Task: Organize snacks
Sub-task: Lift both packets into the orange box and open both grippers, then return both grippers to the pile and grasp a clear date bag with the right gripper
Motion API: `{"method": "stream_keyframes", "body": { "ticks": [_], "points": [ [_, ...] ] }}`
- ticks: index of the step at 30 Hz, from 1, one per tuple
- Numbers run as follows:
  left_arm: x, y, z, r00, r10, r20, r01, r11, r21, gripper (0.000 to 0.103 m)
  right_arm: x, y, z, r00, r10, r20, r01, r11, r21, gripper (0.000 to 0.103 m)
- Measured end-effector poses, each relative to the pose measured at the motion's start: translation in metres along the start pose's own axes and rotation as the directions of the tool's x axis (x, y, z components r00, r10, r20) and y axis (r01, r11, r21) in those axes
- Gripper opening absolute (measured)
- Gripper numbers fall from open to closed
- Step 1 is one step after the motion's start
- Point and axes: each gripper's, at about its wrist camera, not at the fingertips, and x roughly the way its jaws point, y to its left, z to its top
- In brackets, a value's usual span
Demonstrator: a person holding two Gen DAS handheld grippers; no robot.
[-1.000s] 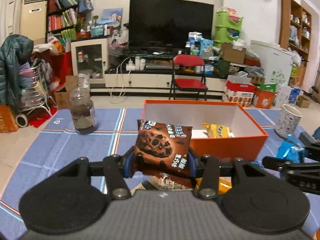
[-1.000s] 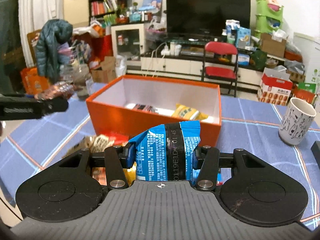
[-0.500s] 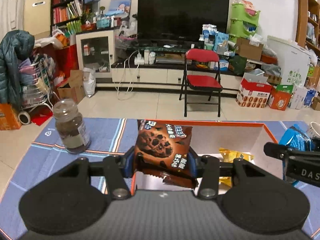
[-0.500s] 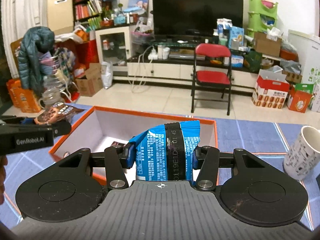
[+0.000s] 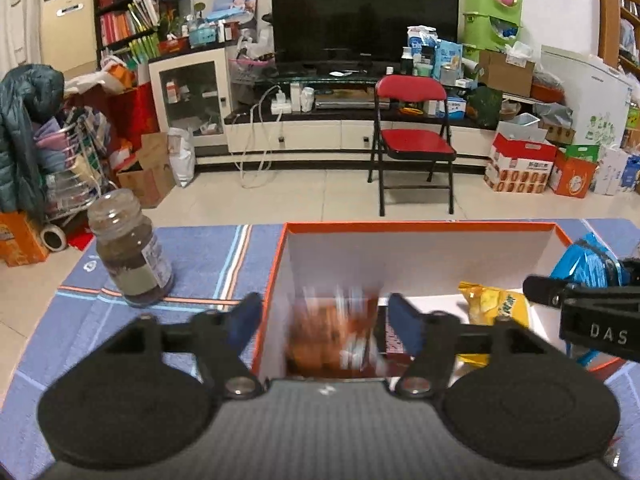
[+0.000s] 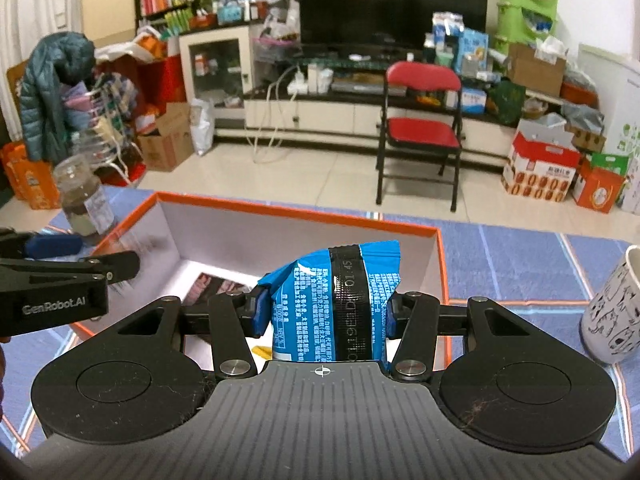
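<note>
The left gripper hangs over the near left corner of the orange box, its 2 blue-padded fingers spread wide, having just been opening; between them, touching neither pad, a brown cookie packet shows as a motion-blurred smear inside the box. A yellow snack bag lies on the white box floor to the right of it. The right gripper is over the box too, its fingers clamped on a blue snack packet that stands upright between the pads, though they have eased slightly apart. The box sits on a tabletop covered by a blue striped cloth, with a brown-filled jar to its left and a white patterned mug to its right.
</note>
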Motion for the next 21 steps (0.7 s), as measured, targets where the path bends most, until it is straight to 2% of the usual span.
{"method": "stream_keyframes", "body": {
  "ticks": [1,2,3,4,8,10,14,17,21],
  "points": [
    [-0.001,0.001,0.000,1.000,-0.004,0.002,0.004,1.000,-0.003,0.079,0.002,-0.002,0.000,1.000,0.007,-0.014,-0.007,1.000,0.007,0.049],
    [-0.004,0.003,0.001,1.000,-0.010,0.008,0.010,1.000,-0.010,0.090,0.003,-0.005,0.000,1.000,0.011,-0.019,-0.011,1.000,0.020,0.059],
    [-0.010,0.005,0.002,1.000,-0.009,0.020,0.009,1.000,-0.017,0.102,0.000,-0.007,0.000,1.000,0.005,-0.011,-0.005,0.999,0.034,0.082],
    [-0.019,0.008,0.002,0.999,0.002,0.043,-0.001,1.000,-0.022,0.102,-0.005,-0.009,0.000,1.000,-0.005,0.008,0.004,0.999,0.050,0.090],
    [-0.060,0.024,-0.008,0.996,-0.015,0.093,0.019,0.999,-0.042,0.102,-0.047,-0.023,-0.005,0.997,0.030,0.070,-0.037,0.994,0.105,0.090],
    [-0.085,0.036,-0.021,0.993,-0.026,0.114,0.033,0.998,-0.062,0.102,-0.075,-0.030,-0.017,0.995,0.033,0.094,-0.044,0.992,0.115,0.096],
    [-0.121,0.054,-0.060,0.993,-0.044,0.107,0.054,0.995,-0.087,0.102,-0.126,-0.047,-0.070,0.992,-0.044,0.121,0.029,0.992,0.120,0.095],
    [-0.131,0.064,-0.091,0.997,-0.023,0.072,0.031,0.992,-0.119,0.102,-0.141,-0.051,-0.116,0.993,-0.084,0.084,0.072,0.989,0.132,0.095],
    [-0.129,0.077,-0.120,0.999,0.014,0.048,-0.007,0.991,-0.136,0.102,-0.136,-0.047,-0.159,0.994,-0.109,0.009,0.107,0.982,0.154,0.091]
  ]
}}
